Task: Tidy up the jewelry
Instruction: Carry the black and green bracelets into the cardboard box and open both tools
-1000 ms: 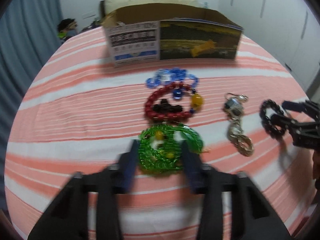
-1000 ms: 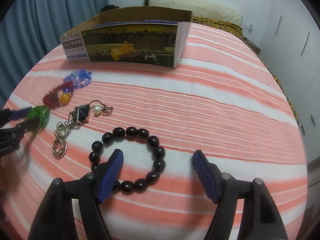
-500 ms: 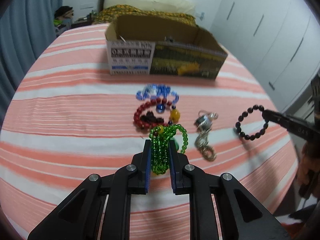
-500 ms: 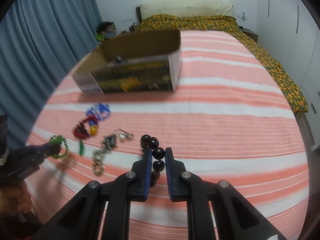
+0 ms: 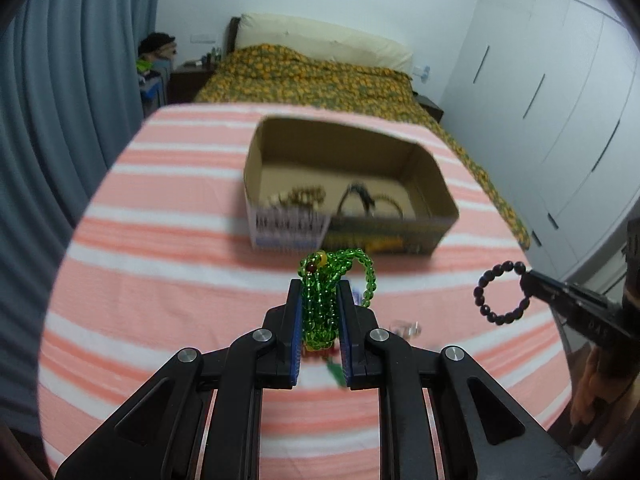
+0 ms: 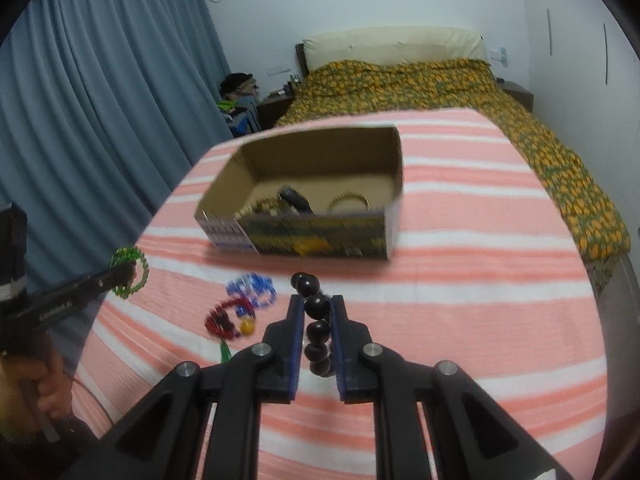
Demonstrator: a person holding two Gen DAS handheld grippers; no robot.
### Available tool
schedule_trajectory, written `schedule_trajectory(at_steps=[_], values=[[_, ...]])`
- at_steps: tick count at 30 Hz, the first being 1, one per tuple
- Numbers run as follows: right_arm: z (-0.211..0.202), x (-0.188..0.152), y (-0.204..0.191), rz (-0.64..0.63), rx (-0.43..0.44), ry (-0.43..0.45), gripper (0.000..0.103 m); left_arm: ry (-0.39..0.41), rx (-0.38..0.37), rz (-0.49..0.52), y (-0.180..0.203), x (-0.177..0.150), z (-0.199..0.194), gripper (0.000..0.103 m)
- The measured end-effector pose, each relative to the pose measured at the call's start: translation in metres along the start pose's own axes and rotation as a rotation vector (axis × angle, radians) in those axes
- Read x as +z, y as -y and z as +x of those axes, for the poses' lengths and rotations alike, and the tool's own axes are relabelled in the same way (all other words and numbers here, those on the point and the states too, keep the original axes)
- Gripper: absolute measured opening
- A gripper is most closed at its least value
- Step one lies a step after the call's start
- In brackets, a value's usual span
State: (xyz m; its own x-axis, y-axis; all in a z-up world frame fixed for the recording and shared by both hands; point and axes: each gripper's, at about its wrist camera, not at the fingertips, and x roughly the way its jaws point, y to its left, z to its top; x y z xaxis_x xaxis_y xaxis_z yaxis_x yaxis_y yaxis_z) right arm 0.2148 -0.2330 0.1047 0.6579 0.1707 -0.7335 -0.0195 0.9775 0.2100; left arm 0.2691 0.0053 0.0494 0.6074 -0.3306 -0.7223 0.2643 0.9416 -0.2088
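In the left wrist view, the jaws of the left gripper [image 5: 319,296] are clamped on a bunched green glass-bead bracelet [image 5: 320,300], having just closed on it; the bracelet sits pinched between the blue pads, its loops spilling above and to the right of the tips, clear of the pink-and-white striped bedspread [image 5: 160,272]. Beyond the tips stands an open cardboard box with printed sides [image 5: 436,184], with a few pieces of jewellery lying on its floor, blurred. At the right edge the right gripper [image 5: 528,278] carries a ring of round black beads [image 5: 500,294] in the air, level with the near side of the box.

In the right wrist view, the right gripper's jaws grip that black bead bracelet, having just closed on it; several beads are stacked between the blue pads and two poke above the tips. On the bedspread left of the tips lie a blue bead bracelet [image 6: 252,288] and, just in front of it, a red bead bracelet with a yellow bead [image 6: 226,320]. At the far left, a hand [image 6: 44,384] holds the left gripper with the green bracelet off the bedspread. The box stands behind.
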Motion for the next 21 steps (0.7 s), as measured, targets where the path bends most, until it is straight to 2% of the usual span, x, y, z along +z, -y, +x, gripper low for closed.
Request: schedule_trajectory(at_steps=[6, 12, 17, 21], values=[[0.007, 0.059, -0.014, -0.046, 0.025, 0.061, 0.013, 0.022, -0.012, 0.044, 0.006, 0.066, 0.009, 0.014], [0.047, 0.125, -0.026, -0.109, 0.043, 0.066, 0.013, -0.008, -0.007, 0.126, 0.015, 0.117, 0.060, 0.014], [0.107, 0.170, -0.030, -0.108, 0.050, -0.010, 0.013, -0.056, 0.029, 0.160, 0.015, 0.143, 0.114, 0.014], [0.149, 0.188, -0.023, -0.069, 0.061, -0.075, 0.013, -0.105, 0.056, 0.137, 0.011, 0.150, 0.149, 0.014]])
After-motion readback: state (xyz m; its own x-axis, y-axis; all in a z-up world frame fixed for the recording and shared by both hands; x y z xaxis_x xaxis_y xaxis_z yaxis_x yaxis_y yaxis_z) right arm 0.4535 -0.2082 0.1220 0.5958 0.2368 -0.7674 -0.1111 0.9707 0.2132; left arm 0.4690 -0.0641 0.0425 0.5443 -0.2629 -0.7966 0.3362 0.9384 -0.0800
